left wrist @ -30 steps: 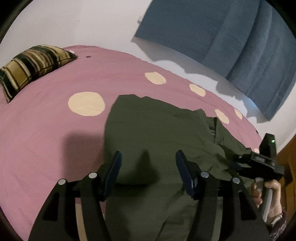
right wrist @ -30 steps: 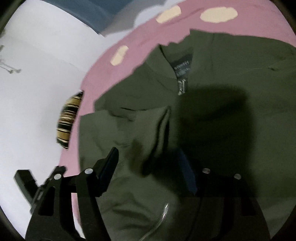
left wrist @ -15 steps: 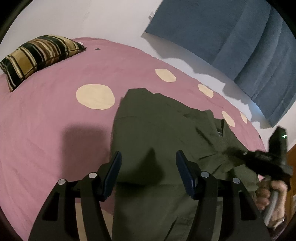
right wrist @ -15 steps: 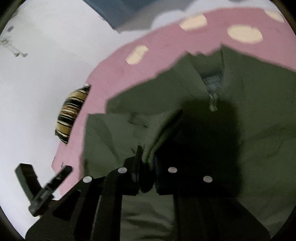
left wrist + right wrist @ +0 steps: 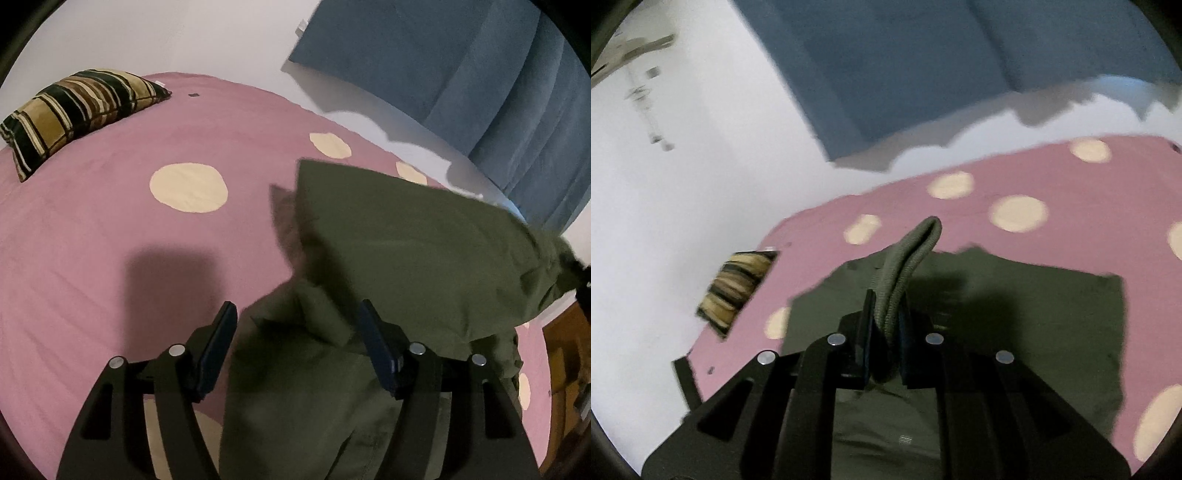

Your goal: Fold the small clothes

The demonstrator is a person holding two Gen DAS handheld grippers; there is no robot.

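Observation:
A dark olive-green garment (image 5: 406,251) lies on the pink bed cover (image 5: 110,240), its right part lifted into a raised flap. My right gripper (image 5: 886,299) is shut on a ribbed cuff (image 5: 916,243) of that garment and holds it up above the rest of the cloth (image 5: 1034,314). My left gripper (image 5: 295,306) hovers low over the garment's near part. Its jaws are opening, a bunched fold of green cloth lies between them, and the pads do not press on it.
The bed cover carries cream dots (image 5: 188,186). A striped black-and-tan pillow (image 5: 74,107) lies at the far left corner, also seen as the pillow (image 5: 738,284) in the right wrist view. A blue curtain (image 5: 461,66) hangs on the white wall behind the bed.
My right gripper closed on the ribbed cuff and rose with it, pulling the garment's right side off the bed. The left gripper stayed in place with its jaws a little wider.

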